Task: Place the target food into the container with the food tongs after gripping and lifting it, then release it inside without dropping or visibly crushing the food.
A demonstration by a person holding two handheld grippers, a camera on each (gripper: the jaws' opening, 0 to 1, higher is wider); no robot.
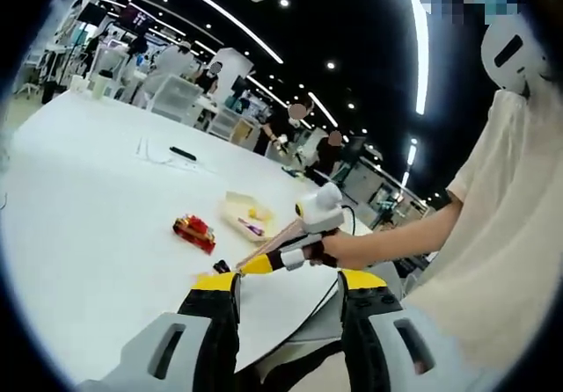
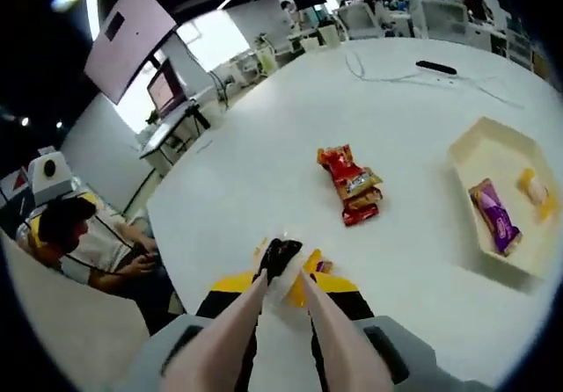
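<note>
White round surface [image 2: 264,172]; red and orange snack packets [image 2: 352,184] lie in a small heap near its middle, just beside but apart from the cream hexagonal container [image 2: 493,137], which already holds 1 purple wrapped piece [image 2: 494,216] and 1 yellow piece [image 2: 535,187]. In the left gripper view the same heap [image 1: 194,231] sits left of the container [image 1: 230,207]. Right gripper [image 2: 282,273] has its jaws clamped on the pale food tongs [image 2: 264,322], the 2 arms running forward from the bottom of its view to dark tips that meet short of the packets, over bare surface; seen from the left gripper view, the right gripper [image 1: 295,256] is held in a hand [image 1: 352,250] with the tongs [image 1: 268,247] angled down toward the surface. Left gripper [image 1: 288,291]: jaws apart, holding nothing, hanging off the surface edge. Handling judgement: packets look light, crinkly foil, slippery, contents probably brittle; best to pinch 1 packet across its flat middle or a sealed end, with light pressure, so nothing cracks or slides out. Printing on the wrappers is there but too small to read; no brand made out. A black remote-like item [image 2: 436,67] and thin cables [image 2: 387,77] lie far off on the surface
</note>
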